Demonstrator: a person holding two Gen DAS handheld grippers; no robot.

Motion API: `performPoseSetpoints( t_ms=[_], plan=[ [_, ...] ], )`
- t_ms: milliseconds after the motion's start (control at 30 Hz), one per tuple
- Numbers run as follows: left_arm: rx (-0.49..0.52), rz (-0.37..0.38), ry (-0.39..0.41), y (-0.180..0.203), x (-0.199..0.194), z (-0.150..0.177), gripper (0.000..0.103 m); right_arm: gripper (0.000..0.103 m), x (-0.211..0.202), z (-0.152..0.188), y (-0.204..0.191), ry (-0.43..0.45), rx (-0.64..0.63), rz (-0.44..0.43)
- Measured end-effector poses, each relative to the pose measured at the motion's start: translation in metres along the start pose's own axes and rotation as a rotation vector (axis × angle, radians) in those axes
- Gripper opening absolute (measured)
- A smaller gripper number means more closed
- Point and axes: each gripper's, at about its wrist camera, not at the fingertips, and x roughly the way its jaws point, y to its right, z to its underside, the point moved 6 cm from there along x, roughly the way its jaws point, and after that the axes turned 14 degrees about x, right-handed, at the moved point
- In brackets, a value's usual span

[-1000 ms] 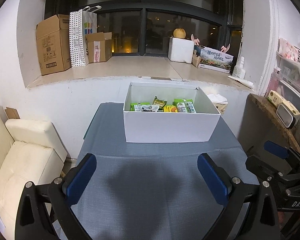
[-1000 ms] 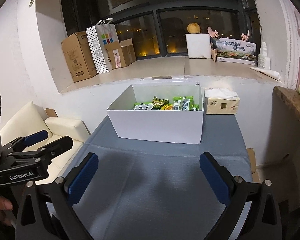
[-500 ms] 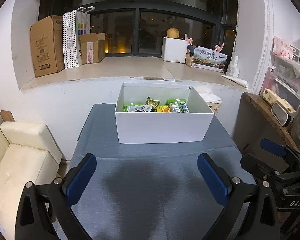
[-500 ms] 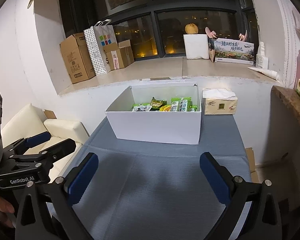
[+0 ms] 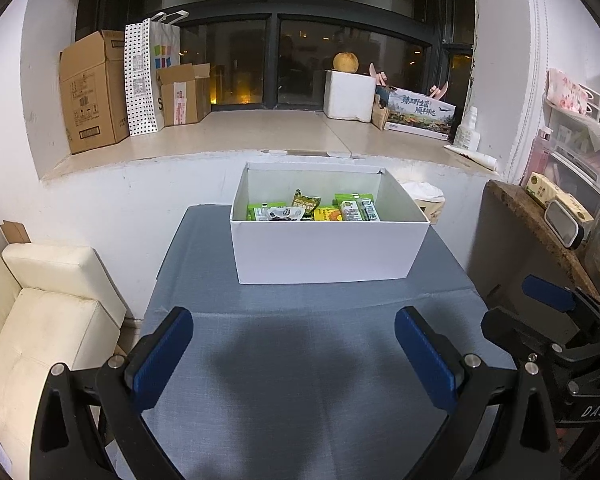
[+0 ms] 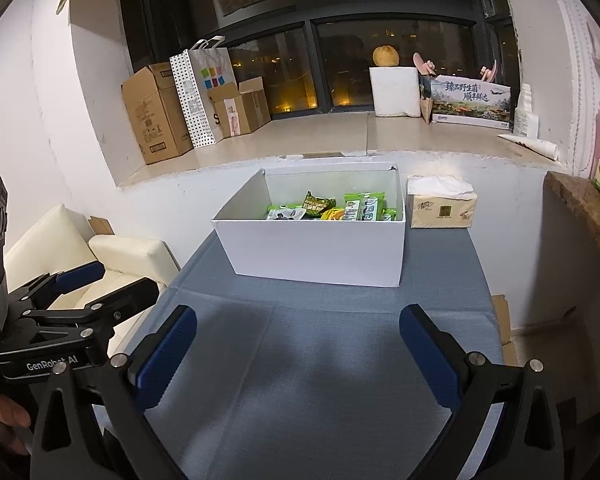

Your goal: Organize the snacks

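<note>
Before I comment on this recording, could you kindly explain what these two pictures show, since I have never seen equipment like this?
No robot is here: a person carries a hand-held two-finger tool in each hand, each with a wide-angle camera looking along its fingers. One picture comes from the left gripper, the other from the right gripper. The black arms with blue-padded fingers at the bottom belong to the tool itself. Each view also catches the other tool at its edge.

Both grippers are open and hold nothing, hovering above a grey-blue cloth-covered table. On it stands an open white cardboard box holding the green and yellow snack packets. To the right of the box sits a tan tissue pack. Behind is a window ledge with brown cardboard boxes.
</note>
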Motion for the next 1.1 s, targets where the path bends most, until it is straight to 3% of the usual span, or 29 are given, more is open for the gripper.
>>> performPoseSetpoints(
  t_ms=[1100],
  plan=[
    [0.007, 0.016, -0.004, 0.0027, 0.0037, 0.0000, 0.103, 0.103, -0.0010, 0.0009, 0.0008, -0.001, 0.012, 0.000]
  ],
)
